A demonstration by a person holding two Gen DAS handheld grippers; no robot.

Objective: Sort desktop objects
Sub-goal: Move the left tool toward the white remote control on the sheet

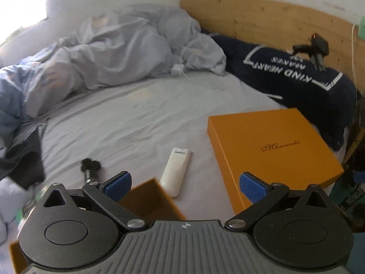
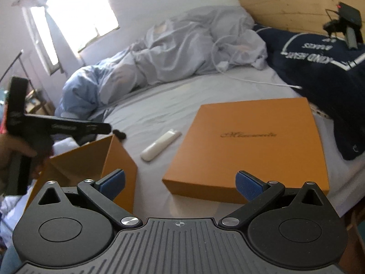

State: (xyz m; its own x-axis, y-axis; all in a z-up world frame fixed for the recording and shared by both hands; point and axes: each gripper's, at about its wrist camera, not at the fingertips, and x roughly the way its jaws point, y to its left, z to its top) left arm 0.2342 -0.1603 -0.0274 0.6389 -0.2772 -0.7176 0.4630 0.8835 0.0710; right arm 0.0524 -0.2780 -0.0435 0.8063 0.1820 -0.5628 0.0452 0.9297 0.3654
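A white remote (image 1: 175,171) lies on the grey bedsheet, also in the right wrist view (image 2: 160,145). A flat orange lid (image 1: 271,153) lies to its right (image 2: 251,146). An open orange box (image 1: 150,199) stands near me on the left (image 2: 91,159). A small black object (image 1: 90,167) lies left of the remote (image 2: 120,134). My left gripper (image 1: 184,183) is open and empty above the box's far corner. My right gripper (image 2: 180,185) is open and empty between box and lid. The left gripper's body (image 2: 57,127) shows at the left of the right wrist view.
A crumpled grey duvet (image 1: 109,52) fills the far left of the bed. A navy pillow (image 1: 296,77) leans on the wooden headboard (image 1: 273,16), with a small black camera stand (image 1: 316,50) on it. A white cable (image 2: 262,82) runs across the sheet. Dark clothing (image 1: 20,159) lies at the left.
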